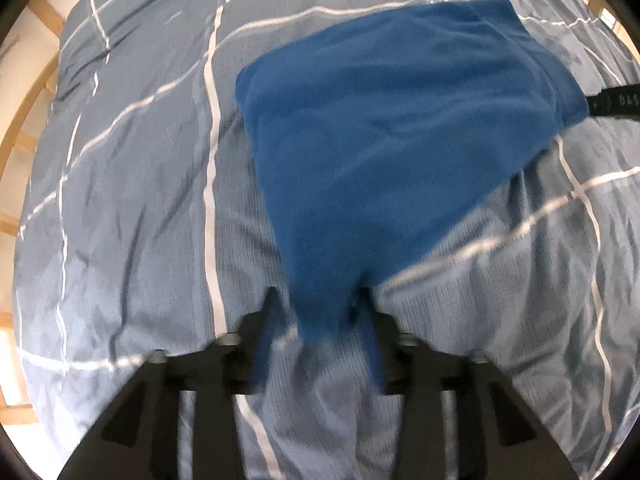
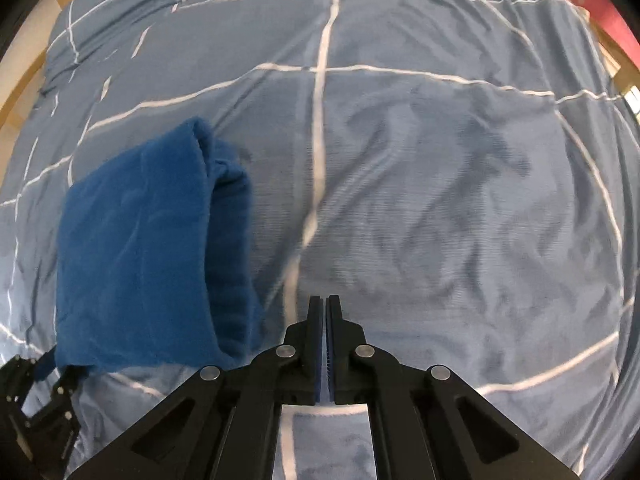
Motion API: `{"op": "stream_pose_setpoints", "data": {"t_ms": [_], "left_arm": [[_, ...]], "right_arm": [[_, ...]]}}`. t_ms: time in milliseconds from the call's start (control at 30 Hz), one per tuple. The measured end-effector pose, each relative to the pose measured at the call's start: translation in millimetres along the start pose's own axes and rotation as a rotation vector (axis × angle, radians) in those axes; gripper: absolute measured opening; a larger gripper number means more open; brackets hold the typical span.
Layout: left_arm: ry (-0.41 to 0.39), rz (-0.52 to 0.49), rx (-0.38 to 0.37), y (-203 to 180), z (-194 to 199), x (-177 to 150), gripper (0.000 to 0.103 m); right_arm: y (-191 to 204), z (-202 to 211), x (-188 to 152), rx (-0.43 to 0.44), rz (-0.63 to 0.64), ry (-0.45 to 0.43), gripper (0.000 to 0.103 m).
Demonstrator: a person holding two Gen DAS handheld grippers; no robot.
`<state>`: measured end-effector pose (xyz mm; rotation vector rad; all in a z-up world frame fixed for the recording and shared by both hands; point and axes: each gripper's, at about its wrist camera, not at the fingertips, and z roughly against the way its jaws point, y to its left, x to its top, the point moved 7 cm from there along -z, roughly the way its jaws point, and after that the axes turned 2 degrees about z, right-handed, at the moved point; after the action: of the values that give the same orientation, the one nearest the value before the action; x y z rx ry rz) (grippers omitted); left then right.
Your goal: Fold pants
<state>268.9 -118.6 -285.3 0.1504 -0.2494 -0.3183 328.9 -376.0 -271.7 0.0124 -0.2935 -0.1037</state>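
The blue fleece pants (image 1: 384, 128) lie folded into a thick bundle on the bed. In the left wrist view a corner of them hangs between the spread fingers of my left gripper (image 1: 318, 300), which is open. The right gripper's tip (image 1: 616, 100) shows at the pants' right edge. In the right wrist view the pants (image 2: 144, 240) lie to the left, and my right gripper (image 2: 325, 300) is shut and empty, beside them over the bedcover. The left gripper (image 2: 48, 392) shows at the lower left, at the pants' near corner.
The bed has a blue-grey cover with white lines (image 2: 440, 200), wrinkled all over. A wooden bed frame (image 1: 24, 140) runs along the left edge. A red object (image 2: 600, 4) lies at the far right corner.
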Motion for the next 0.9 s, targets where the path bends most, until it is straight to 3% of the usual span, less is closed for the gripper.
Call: {"op": "stream_pose_setpoints", "data": {"t_ms": [33, 67, 133, 200, 267, 400, 500, 700, 900], "left_arm": [[0.018, 0.007, -0.012, -0.2, 3.8, -8.3, 0.052], [0.028, 0.008, -0.019, -1.0, 7.6, -14.4, 0.052], [0.036, 0.008, -0.018, 2.0, 20.5, -23.1, 0.052], [0.012, 0.023, -0.016, 10.4, 36.8, -21.0, 0.052], [-0.029, 0.051, -0.007, 22.4, 52.4, -13.5, 0.054], [-0.129, 0.140, 0.002, 54.6, 77.3, 10.4, 0.061], [-0.183, 0.199, -0.042, 73.0, 81.9, 34.9, 0.062], [-0.196, 0.255, -0.178, 75.8, 59.0, 73.3, 0.062], [-0.179, 0.241, -0.208, 68.5, 33.1, 90.2, 0.062]], "right_arm": [[0.3, 3.8, -0.2, -0.016, 0.008, -0.005, 0.010], [1.1, 7.8, -0.2, -0.029, 0.014, -0.013, 0.027], [5.2, 23.3, -0.7, -0.063, 0.024, -0.049, 0.046], [9.9, 37.6, 0.8, -0.075, 0.040, -0.087, 0.047], [16.8, 49.7, 3.1, -0.084, 0.059, -0.117, 0.060], [26.8, 76.9, 17.4, -0.061, 0.083, -0.220, 0.071], [32.5, 83.5, 30.7, 0.001, 0.089, -0.260, 0.074], [59.6, 61.0, 46.0, 0.095, 0.146, -0.252, 0.074], [51.7, 30.2, 47.1, 0.201, -0.012, -0.200, 0.074]]}}
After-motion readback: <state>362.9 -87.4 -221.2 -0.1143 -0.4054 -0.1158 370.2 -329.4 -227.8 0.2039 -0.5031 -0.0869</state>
